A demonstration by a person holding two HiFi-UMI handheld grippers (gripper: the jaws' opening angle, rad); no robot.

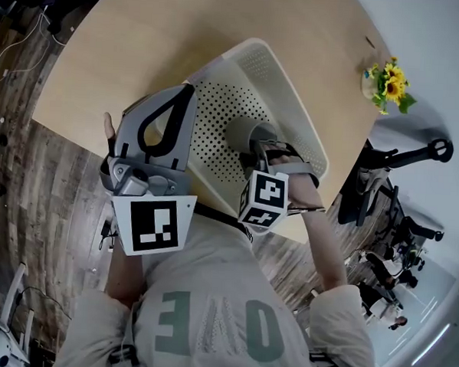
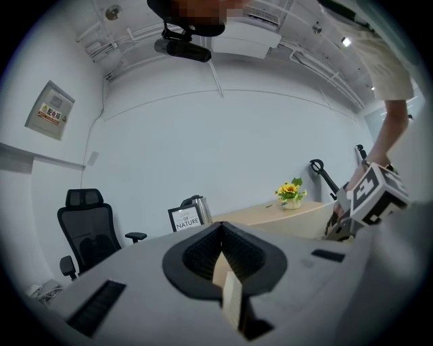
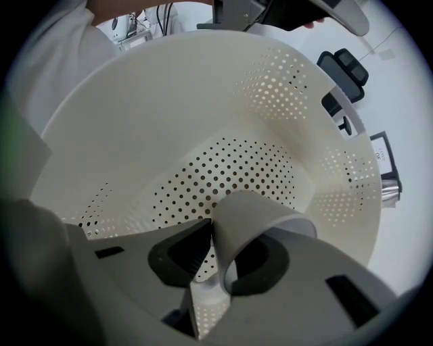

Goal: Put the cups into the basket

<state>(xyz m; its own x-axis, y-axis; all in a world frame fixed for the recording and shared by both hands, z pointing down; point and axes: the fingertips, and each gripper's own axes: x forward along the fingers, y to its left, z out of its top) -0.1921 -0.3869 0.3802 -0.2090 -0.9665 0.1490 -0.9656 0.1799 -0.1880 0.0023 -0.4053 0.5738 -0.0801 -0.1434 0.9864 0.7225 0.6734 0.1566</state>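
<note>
Desk [image 1: 145, 36]: pale wood grain, rounded edge, fills the upper left of the head view. Dark plank floor around it.

Basket [image 1: 252, 43]: off-white plastic, rounded rectangle, sits on the desk at centre frame. Floor and walls are pierced with rows of small round holes; the rim is smooth.

Cup [image 1: 244, 130]: grey, smooth, thin-walled, tapering. Lies tilted inside the basket, low against the dotted floor, at lower centre of the right gripper view.

Right tool [image 1: 256, 146]: reaches down into the basket. Jaws narrow and straddle the cup's wall at its mouth, one ribbed black pad outside, the other inside. A sliver of basket floor shows between the outer pad and the wall, so the pads look slack rather than pinching.

Left tool [image 1: 188, 92]: grey shell, raised at left of the frame above the basket's near edge. Black pads meet at the tip with nothing between them.

Yellow flowers [image 1: 388, 81]: small pot, upper right.
</note>
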